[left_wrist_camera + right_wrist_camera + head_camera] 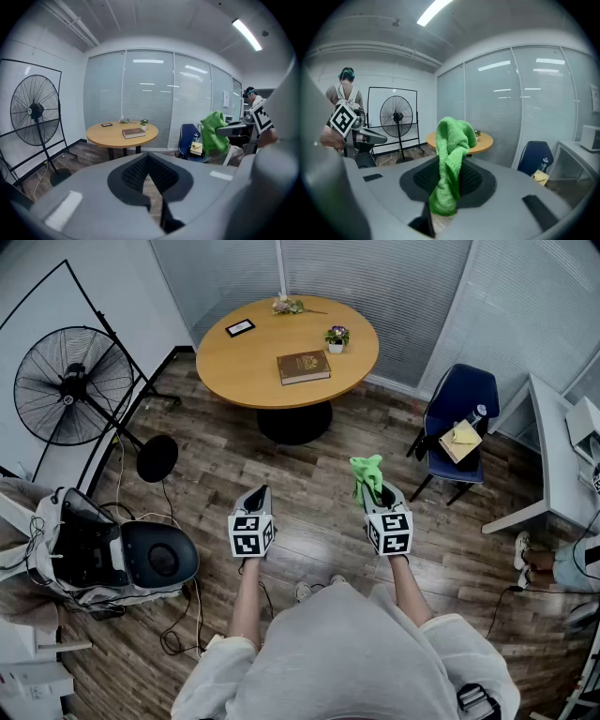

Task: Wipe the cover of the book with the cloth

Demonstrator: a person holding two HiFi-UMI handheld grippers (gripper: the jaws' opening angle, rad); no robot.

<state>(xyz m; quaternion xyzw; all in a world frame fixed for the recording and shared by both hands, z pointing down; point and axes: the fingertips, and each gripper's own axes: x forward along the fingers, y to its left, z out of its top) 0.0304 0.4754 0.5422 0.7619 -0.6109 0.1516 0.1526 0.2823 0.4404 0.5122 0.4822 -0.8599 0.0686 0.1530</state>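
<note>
The person stood on the wood floor (309, 474) with both grippers held out in front, well apart from the round table (246, 360) at twelve o'clock in the head view. The book (303, 366) lay flat and closed on that table, near its middle, with a small potted plant (337, 337) at its one o'clock and a dark framed item (240, 328) at its ten o'clock, close to the table's far edge. Nothing touched the book. The left gripper (261, 491) pointed toward the table; in its own view the jaws met with no gap and nothing was between them, and the book showed beyond them at eleven o'clock. The right gripper (373, 493) was clamped on the green cloth (366, 474); its own view showed the cloth pinched between the ribbed pads, one bunched end rising above the jaws and the other end hanging below them. In the head view the cloth stood up from the jaw tips, at five o'clock from the book. A standing fan (73, 385) stood at ten o'clock from the grippers, and a blue chair (464, 390) at two o'clock carried a yellow item (463, 436) on its seat.
</note>
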